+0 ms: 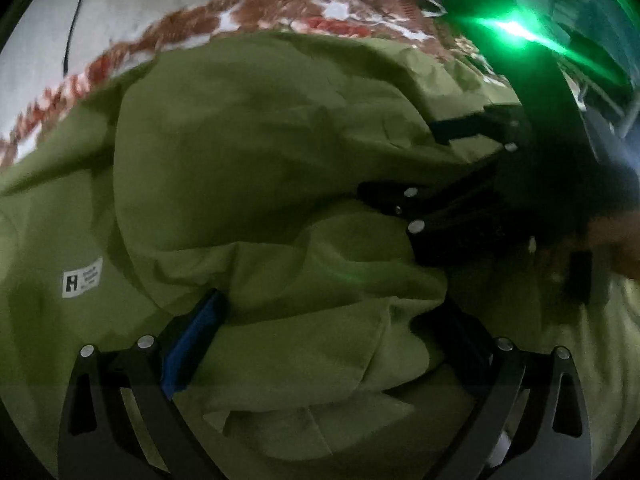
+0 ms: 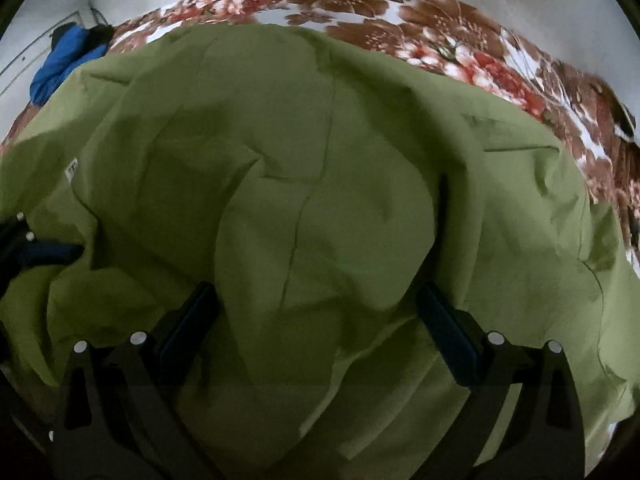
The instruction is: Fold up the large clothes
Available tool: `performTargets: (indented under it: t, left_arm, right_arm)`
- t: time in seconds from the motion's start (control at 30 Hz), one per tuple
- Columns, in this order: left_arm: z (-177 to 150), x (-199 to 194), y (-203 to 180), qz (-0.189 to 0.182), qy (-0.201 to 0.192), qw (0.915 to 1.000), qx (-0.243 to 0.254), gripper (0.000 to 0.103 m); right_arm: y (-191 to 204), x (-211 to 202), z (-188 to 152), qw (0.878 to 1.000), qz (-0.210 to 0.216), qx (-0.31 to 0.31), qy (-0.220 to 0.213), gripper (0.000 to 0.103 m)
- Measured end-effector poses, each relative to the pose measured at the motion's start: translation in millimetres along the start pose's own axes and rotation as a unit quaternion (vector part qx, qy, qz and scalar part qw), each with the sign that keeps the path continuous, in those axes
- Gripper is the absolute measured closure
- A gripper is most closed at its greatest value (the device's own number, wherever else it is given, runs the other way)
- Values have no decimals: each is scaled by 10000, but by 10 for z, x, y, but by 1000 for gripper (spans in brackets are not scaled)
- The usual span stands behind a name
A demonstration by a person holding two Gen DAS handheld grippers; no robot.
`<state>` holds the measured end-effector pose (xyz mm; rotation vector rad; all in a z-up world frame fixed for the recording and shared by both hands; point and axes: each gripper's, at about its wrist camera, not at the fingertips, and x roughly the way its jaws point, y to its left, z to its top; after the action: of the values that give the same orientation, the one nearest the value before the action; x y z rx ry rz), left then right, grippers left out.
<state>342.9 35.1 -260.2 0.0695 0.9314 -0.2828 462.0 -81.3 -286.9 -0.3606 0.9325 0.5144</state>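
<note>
Left wrist view: your left gripper (image 1: 320,336) stood with its jaws spread wide, a bunched fold of the olive-green garment (image 1: 248,152) lying between the blue pads (image 1: 192,344) but not pinched by them. The garment covered most of a floral bedspread (image 1: 192,28), its white label (image 1: 82,278) showing at the left. Your right gripper (image 1: 424,184) entered from the right, angled down onto the cloth just beside your left; whether its jaws were open could not be read from here. A green glare (image 1: 516,28) washed out the upper right corner. Right wrist view: your right gripper (image 2: 320,312) was likewise wide open, a rounded hump of the same garment (image 2: 320,140) rising between its pads (image 2: 444,332), nothing clamped. The bedspread (image 2: 460,44) ran along the far edge, with a blue bundle (image 2: 60,68) at its left end. Both grippers pointed steeply down at the cloth, close together. Handling note: the fold looked only roughly laid, so you would have done well to seat each lower pad under a single clean edge rather than a thick bunch, grip at matching points, and keep the two ends level.
</note>
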Motion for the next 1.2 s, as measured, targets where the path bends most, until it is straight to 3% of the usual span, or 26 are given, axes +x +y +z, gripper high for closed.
performTargets:
  t: [0.17, 0.4, 0.5, 0.63, 0.77, 1.03, 1.2]
  left_arm:
    - [76, -222, 118, -189, -55, 9990, -409, 5]
    - [292, -808, 252, 206, -462, 9983, -276, 5]
    - [423, -854, 372, 159, -653, 9966, -470, 5]
    - [483, -447, 493, 257, -137, 9980, -561, 5]
    - [338, 41, 488, 98, 388, 9985, -374, 4]
    - [145, 183, 411, 182, 114, 9998, -54, 4]
    - [214, -82, 466, 52, 72, 9998, -205, 5]
  right_arm:
    - [-30, -180, 46, 9999, -11, 15, -102, 5]
    - [-64, -821, -39, 9995, -88, 240, -160, 5]
    - [8, -989, -160, 9993, -20, 332, -160, 5]
    - [150, -873, -334, 9997, -38, 222, 61, 5]
    - [155, -642, -462, 9992, 18, 341, 221, 5]
    - [132, -464, -648, 9987, -126, 323, 385, 5]
    - [146, -664, -556, 9983, -79, 522, 265, 5]
